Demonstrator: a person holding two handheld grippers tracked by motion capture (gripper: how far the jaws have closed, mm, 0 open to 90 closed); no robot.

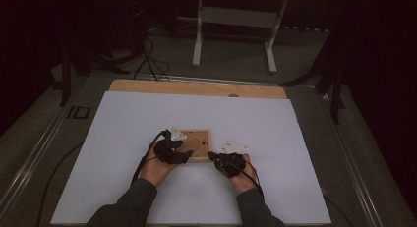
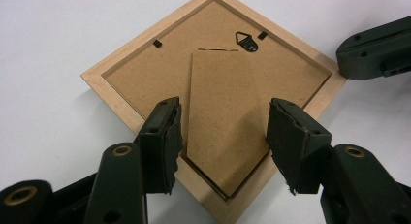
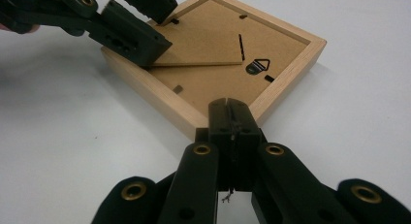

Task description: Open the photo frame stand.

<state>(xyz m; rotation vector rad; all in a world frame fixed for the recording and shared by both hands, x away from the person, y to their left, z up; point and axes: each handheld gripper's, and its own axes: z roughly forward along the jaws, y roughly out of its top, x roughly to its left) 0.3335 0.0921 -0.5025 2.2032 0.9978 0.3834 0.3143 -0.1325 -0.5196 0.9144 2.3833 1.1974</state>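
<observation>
1. Nearest me, the person's sleeved forearms come in over the white sheet covering the table (image 1: 123, 138). The right gripper (image 3: 231, 118) is clenched tight on nothing, its joined tips pressed against the near corner of the square light-wood picture frame (image 3: 145, 90), which lies face down in the middle of the sheet.
2. That bracing looks to be the point: keep the tips on the wood so the frame can't slide.
3. The left gripper (image 2: 224, 132) has its jaws parted, one on each side of the brown fibreboard easel stand (image 2: 220, 117) on the frame's back; from the left gripper view I'd say the pads aren't pressing on it.
4. The step seems to be working that stand. Take it near its free pointed end and swing it gently about its hinge, so the board doesn't crease.
5. Farther along the back, keep clear of the small black triangular hanger (image 2: 246, 40) and the black retaining tabs (image 2: 156, 42).
</observation>
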